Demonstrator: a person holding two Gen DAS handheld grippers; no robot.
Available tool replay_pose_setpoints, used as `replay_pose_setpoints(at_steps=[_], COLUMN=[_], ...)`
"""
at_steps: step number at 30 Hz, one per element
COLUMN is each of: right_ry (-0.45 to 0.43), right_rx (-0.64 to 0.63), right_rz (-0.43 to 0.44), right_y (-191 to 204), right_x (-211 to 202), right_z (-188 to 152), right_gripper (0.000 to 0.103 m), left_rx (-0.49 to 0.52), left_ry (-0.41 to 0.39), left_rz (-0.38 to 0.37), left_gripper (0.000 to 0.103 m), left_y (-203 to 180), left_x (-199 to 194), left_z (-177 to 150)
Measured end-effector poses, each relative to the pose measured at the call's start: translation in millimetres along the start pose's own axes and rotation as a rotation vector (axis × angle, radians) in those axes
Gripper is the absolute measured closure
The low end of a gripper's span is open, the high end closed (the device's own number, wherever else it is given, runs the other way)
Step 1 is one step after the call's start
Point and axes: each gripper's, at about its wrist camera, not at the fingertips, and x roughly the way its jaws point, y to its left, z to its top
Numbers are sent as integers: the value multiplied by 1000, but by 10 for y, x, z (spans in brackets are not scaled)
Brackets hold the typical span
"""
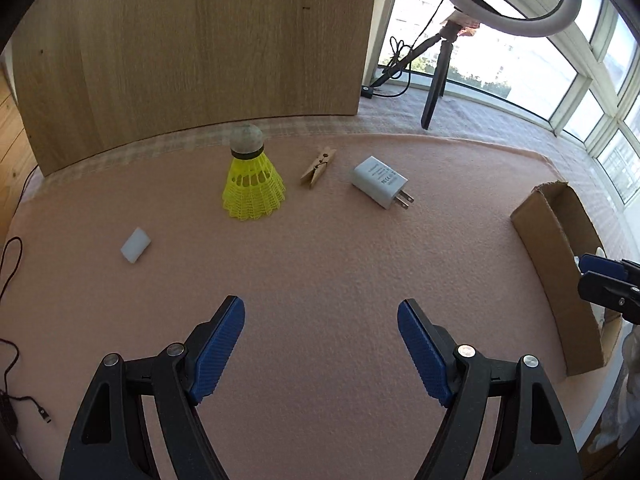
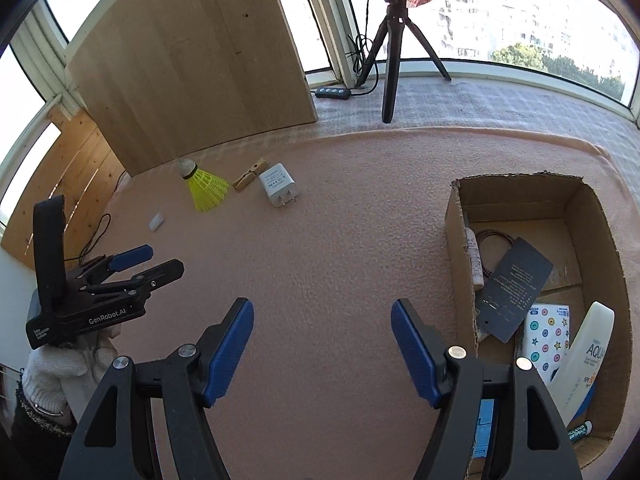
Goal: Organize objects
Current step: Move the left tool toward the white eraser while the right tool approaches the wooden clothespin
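Note:
On the pink mat lie a yellow shuttlecock (image 1: 253, 184), a wooden clothespin (image 1: 319, 167), a white charger plug (image 1: 382, 187) and a small white eraser (image 1: 135, 245). They also show far off in the right wrist view: the shuttlecock (image 2: 206, 188), clothespin (image 2: 250, 176), charger (image 2: 279, 189) and eraser (image 2: 156, 222). My left gripper (image 1: 320, 312) is open and empty, well short of them. My right gripper (image 2: 322, 312) is open and empty beside the cardboard box (image 2: 460, 240). The box (image 1: 548, 236) holds a sunscreen tube (image 2: 584, 360), a dark card (image 2: 512, 288) and other items.
A wooden board (image 1: 192, 48) stands upright behind the mat. A ring light on a tripod (image 2: 394, 40) stands at the back near the windows. Black cables (image 1: 12, 264) lie at the mat's left edge. The left gripper (image 2: 132, 272) shows in the right wrist view.

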Motion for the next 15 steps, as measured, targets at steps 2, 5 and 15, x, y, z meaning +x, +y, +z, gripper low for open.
replay_pose_setpoints(at_steps=[2,5,15], right_ry=[3,-9,-18], right_rx=[-15,-52,-219], right_rz=[5,19,-22], right_y=[106,296,942], right_x=[90,216,818], right_z=[99,243,621], right_gripper=[35,35,35], left_rx=[-18,-46,-105], left_ry=[-3,-8,-12], left_rz=[28,75,137], left_gripper=[21,21,22], left_y=[208,520,1269], left_x=[-7,2,143], left_z=[-3,13,101])
